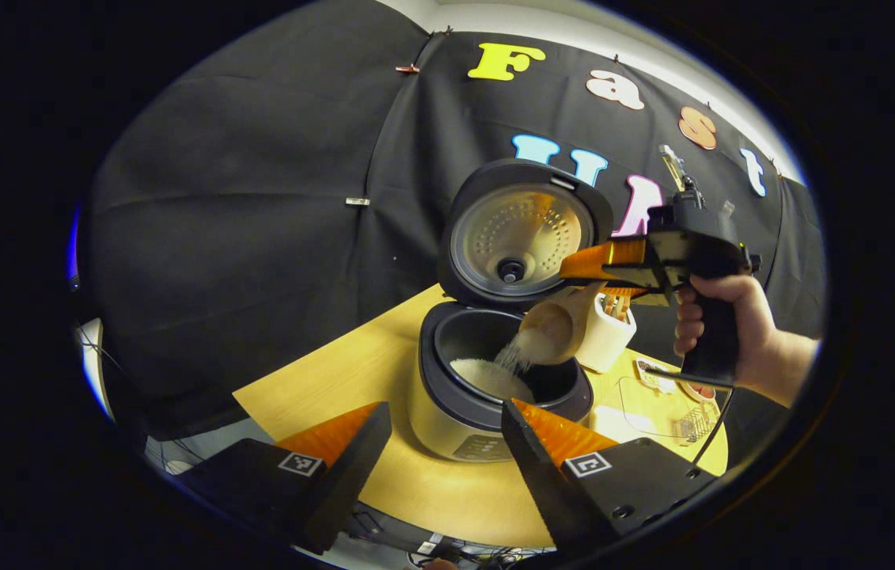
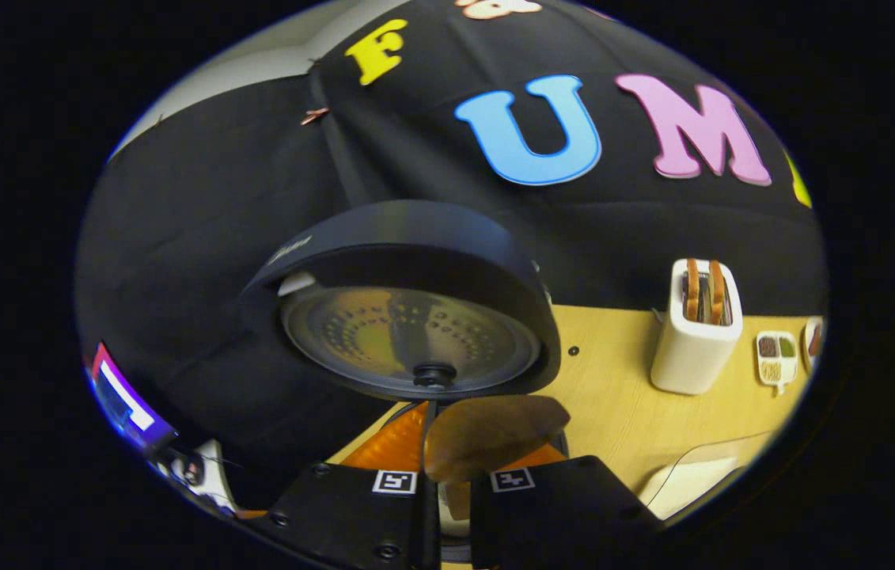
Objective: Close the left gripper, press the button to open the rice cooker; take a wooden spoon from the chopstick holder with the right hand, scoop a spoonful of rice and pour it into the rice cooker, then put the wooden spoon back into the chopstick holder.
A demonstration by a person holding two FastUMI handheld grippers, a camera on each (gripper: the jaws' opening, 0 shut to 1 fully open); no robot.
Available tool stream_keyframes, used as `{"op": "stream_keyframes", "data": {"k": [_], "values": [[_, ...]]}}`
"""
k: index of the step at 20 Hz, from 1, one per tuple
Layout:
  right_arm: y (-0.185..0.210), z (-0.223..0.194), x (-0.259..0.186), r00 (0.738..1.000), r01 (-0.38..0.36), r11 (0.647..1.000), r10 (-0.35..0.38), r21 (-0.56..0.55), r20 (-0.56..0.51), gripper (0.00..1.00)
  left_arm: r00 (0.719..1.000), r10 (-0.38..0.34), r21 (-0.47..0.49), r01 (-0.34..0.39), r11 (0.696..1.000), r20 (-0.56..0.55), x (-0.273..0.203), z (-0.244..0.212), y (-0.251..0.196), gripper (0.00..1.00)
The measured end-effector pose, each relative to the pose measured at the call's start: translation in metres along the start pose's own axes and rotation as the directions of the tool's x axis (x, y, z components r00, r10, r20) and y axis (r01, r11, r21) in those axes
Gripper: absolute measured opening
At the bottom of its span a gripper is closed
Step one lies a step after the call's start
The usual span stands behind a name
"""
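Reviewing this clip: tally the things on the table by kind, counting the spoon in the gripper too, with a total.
Rice cooker, lid open: 1
Wooden spoon, held by the right gripper, pouring rice: 1
White chopstick holder: 1
Small divided dishes near the table edge: 2
Clear container: 1
Total: 6

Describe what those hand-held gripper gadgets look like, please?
Each gripper is a black, blocky body with two wedge-shaped fingers, and a small square black-and-white marker sits on each finger base. The left gripper shows them clearly. The right gripper has a black pistol handle, held by a bare hand, with a thin black cable trailing down.
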State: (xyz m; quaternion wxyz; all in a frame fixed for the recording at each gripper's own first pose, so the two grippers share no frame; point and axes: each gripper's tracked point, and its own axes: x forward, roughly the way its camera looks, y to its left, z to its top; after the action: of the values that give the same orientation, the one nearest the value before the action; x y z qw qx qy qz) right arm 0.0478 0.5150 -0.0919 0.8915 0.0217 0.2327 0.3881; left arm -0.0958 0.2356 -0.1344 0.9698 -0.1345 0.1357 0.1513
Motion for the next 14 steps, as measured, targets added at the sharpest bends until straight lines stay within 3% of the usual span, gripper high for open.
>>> {"op": "stream_keyframes", "data": {"k": [4, 8, 11, 14], "values": [[0.016, -0.017, 0.009, 0.998, -0.061, 0.976, 0.058, -0.21, -0.019, 0.19, 1.0, -0.002, -0.005, 0.002, 1.0, 0.008, 0.008, 0.009, 0.007, 0.95], [0.019, -0.037, 0.012, 0.993, -0.12, 0.879, 0.117, -0.461, -0.036, 0.19, 1.0, -0.006, -0.018, 0.006, 1.0, 0.011, 0.01, 0.007, 0.008, 0.95], [0.024, -0.056, 0.009, 0.987, -0.16, 0.825, 0.142, -0.542, -0.076, 0.19, 1.0, -0.003, -0.034, 0.003, 0.999, 0.005, 0.01, 0.004, 0.01, 0.92], [0.031, -0.058, 0.004, 0.986, -0.168, 0.815, 0.147, -0.555, -0.082, 0.19, 1.0, 0.005, -0.031, -0.005, 1.0, 0.009, 0.013, 0.008, 0.015, 0.95]]}}
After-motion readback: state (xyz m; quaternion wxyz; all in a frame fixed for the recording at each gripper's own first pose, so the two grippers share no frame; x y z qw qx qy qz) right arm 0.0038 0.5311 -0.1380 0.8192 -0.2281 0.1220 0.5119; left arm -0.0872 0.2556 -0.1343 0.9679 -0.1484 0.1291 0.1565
